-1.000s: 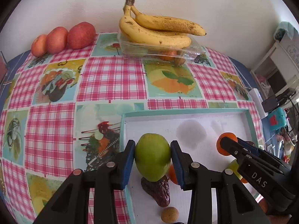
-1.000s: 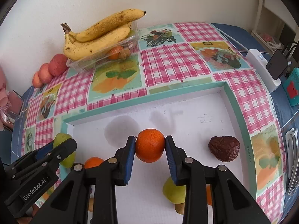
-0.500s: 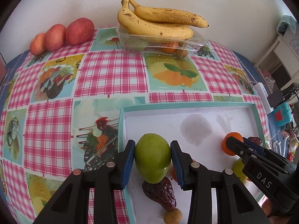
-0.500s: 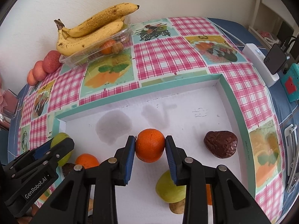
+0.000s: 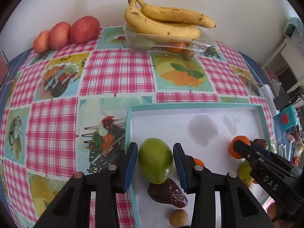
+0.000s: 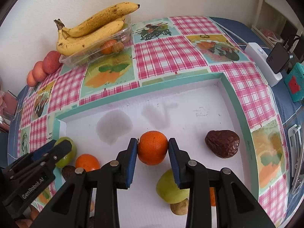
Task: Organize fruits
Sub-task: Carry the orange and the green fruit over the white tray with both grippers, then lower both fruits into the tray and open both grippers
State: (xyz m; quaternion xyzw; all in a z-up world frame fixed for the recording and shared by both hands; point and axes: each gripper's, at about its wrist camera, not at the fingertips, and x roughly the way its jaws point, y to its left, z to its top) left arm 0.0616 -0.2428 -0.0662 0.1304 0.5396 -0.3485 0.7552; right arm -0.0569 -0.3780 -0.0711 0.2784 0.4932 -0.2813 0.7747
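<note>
A: Fruits, figure one. Your left gripper [image 5: 155, 160] pinches a green fruit [image 5: 155, 159] between its blue pads, raised above the near-left corner of the tray [image 5: 128, 129]. What does your right one hold?

B: Your right gripper [image 6: 153, 148] pinches an orange [image 6: 153, 147] above the middle of the tray's white floor.

A: And the writing?

B: Seen from the left wrist, your right gripper's body reads "DAS" [image 5: 268, 182]. Seen from the right wrist, your left gripper's body reads "GenRobot.AI" [image 6: 33, 188].

A: What lies in the tray?

B: A second orange [image 6: 87, 162], a green pear [image 6: 172, 189], a wrinkled brown fruit [image 6: 222, 143] near the right wall, another brown one [image 5: 167, 192] under the green fruit, and a small tan ball [image 5: 178, 217].

A: Beyond the tray?

B: Bananas [image 5: 163, 21] rest on a clear box [image 5: 171, 42] by the wall, with three red fruits [image 5: 66, 34] in a row to their left, all on a checked cloth [image 5: 53, 117].
</note>
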